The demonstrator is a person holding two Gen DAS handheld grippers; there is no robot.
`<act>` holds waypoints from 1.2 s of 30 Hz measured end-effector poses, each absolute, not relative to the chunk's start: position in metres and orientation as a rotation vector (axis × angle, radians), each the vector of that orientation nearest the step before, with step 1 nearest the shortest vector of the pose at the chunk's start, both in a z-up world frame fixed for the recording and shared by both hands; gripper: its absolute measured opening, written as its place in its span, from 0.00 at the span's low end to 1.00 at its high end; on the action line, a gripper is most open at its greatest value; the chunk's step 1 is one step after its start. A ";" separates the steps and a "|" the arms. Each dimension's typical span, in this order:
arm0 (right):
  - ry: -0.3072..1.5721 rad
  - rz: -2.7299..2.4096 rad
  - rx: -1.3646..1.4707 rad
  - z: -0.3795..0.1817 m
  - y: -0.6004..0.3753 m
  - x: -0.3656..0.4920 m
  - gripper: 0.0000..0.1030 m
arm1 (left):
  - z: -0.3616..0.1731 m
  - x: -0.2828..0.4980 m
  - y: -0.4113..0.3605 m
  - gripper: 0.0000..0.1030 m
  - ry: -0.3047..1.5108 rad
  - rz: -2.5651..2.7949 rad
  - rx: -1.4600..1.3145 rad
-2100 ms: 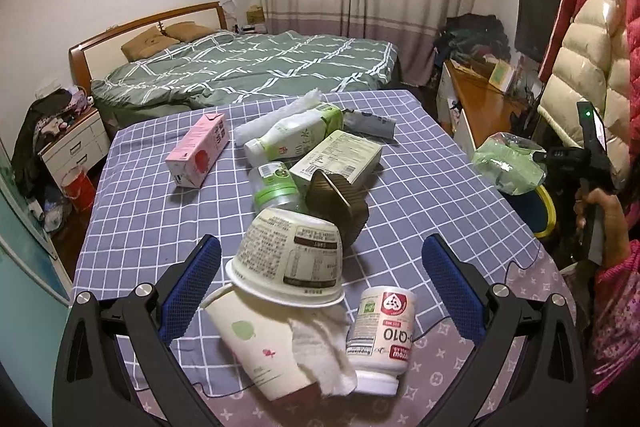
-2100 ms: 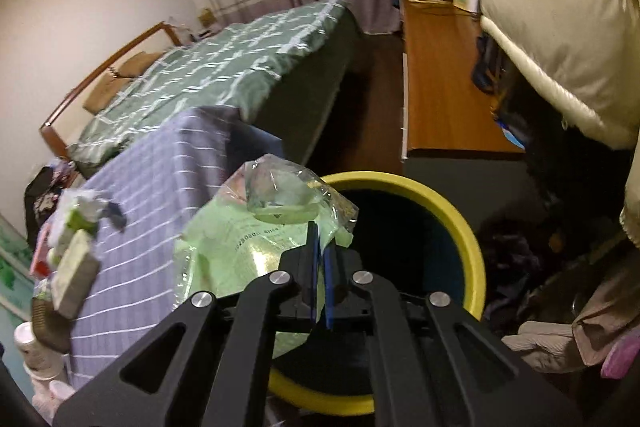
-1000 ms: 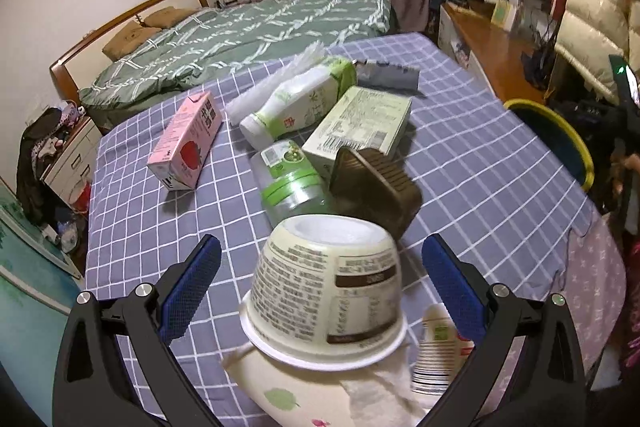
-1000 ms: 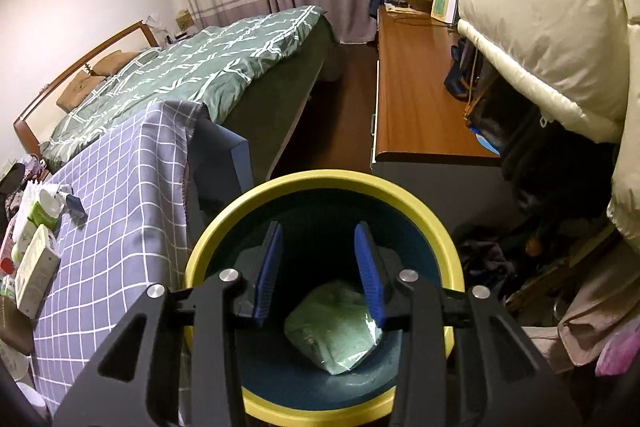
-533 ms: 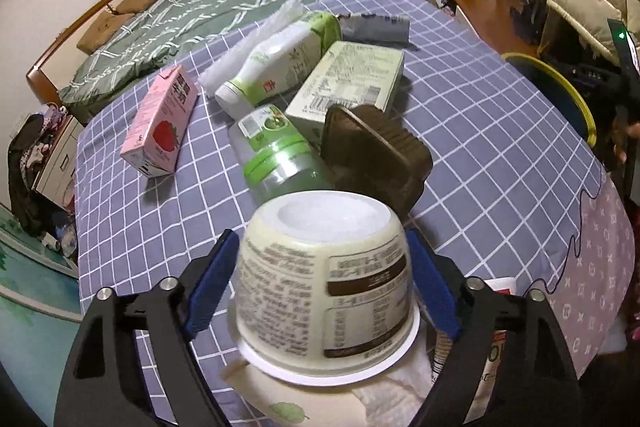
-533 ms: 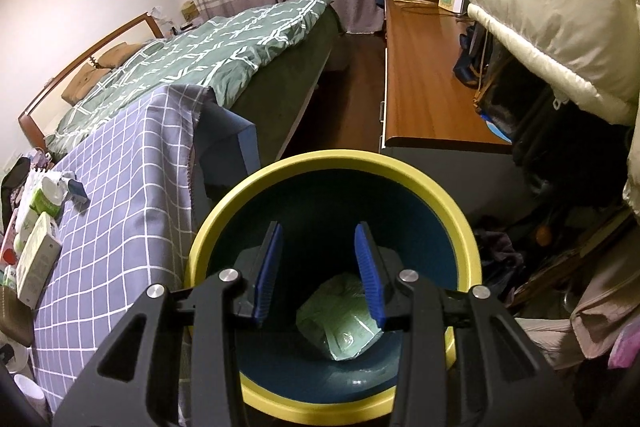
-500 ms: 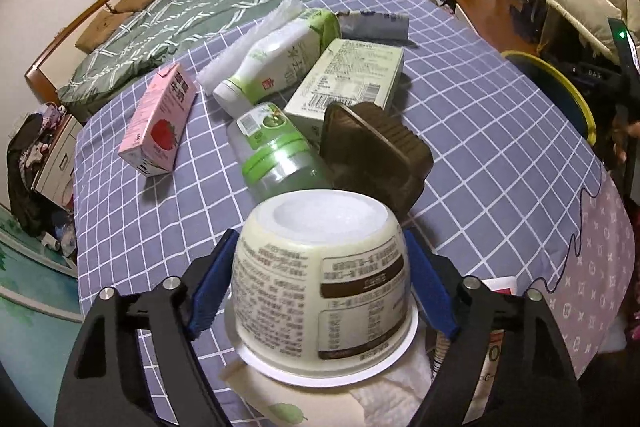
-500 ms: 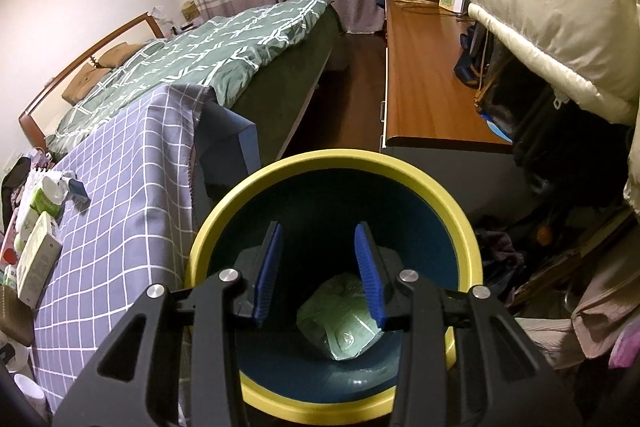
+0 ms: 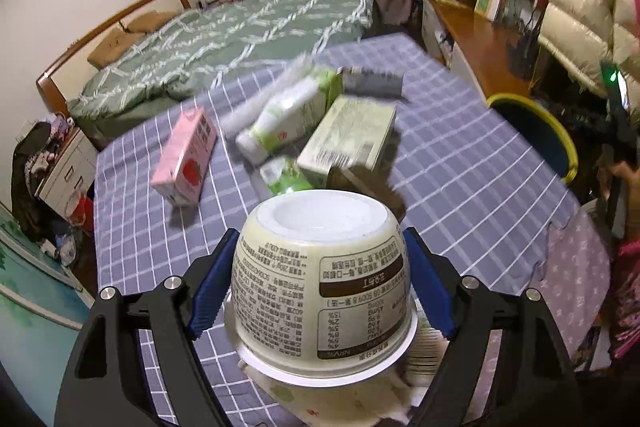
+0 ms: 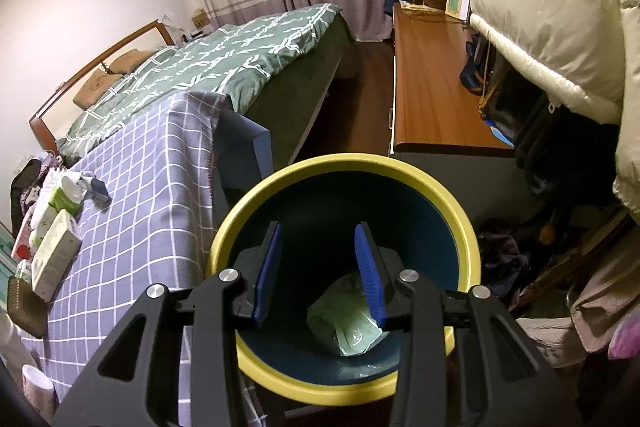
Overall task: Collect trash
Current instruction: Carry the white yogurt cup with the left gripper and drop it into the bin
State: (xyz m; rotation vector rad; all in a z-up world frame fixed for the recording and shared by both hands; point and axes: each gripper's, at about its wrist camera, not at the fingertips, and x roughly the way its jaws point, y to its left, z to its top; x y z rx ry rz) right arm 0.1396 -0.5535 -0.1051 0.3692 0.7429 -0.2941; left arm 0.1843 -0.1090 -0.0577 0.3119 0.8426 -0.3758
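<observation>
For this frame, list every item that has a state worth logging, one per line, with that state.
left gripper: shut on the upside-down cup, jaws having just closed.
upside-down cup: inverted, gripped on both sides.
right gripper: open, empty, above the bin.
bin: open-topped, holds a green bag.
green bag: crumpled at the bin's bottom.
pink carton: lying on its side on the table.
white bottle: lying down.
green box: lying flat.
</observation>
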 end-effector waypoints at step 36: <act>0.604 -0.472 0.418 -0.099 -0.621 0.009 0.47 | -0.109 0.212 -0.481 0.82 0.860 -0.775 0.356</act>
